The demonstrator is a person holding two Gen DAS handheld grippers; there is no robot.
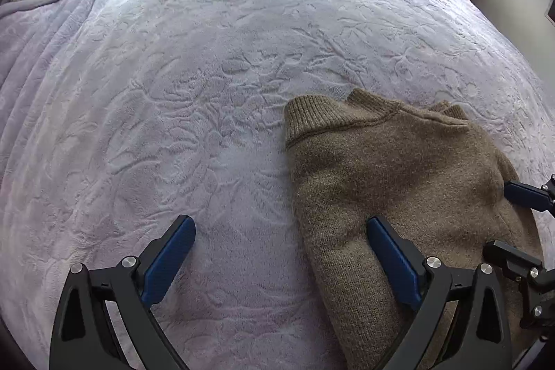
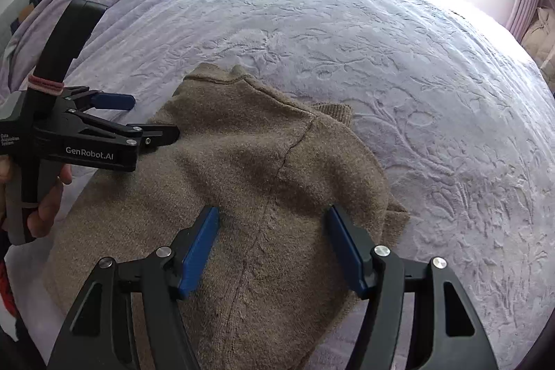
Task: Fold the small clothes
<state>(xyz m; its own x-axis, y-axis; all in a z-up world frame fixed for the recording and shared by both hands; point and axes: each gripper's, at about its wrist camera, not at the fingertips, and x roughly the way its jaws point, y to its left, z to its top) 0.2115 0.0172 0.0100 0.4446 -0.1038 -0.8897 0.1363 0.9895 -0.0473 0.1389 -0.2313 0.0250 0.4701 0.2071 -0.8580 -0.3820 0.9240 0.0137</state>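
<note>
The brown knitted wool sweater [image 2: 263,182] lies partly folded on the pale lilac embossed plush bedspread [image 1: 208,75], its ribbed collar [image 1: 308,117] pointing away from the person. No garment part is lifted.

Procedure for the step in hand, judged as regrasping for the next fold:
- Lower each claw onto an outer edge of the knit, not onto the middle of the panel.
- Pinch only the sweater layers; keep the plush bedspread out of the jaws.
- Raise both edges together so the fold line stays straight.

The left gripper [image 1: 281,227] stands at its widest and holds nothing. Its right finger [image 1: 392,259] hovers over the sweater's left edge, while its left finger [image 1: 166,259] is above bare bedspread, so that edge lies between the jaws.

The right gripper [image 2: 274,217] is moderately open and empty, both pads above the sweater body; the sweater's right edge lies just outside its right pad.
</note>
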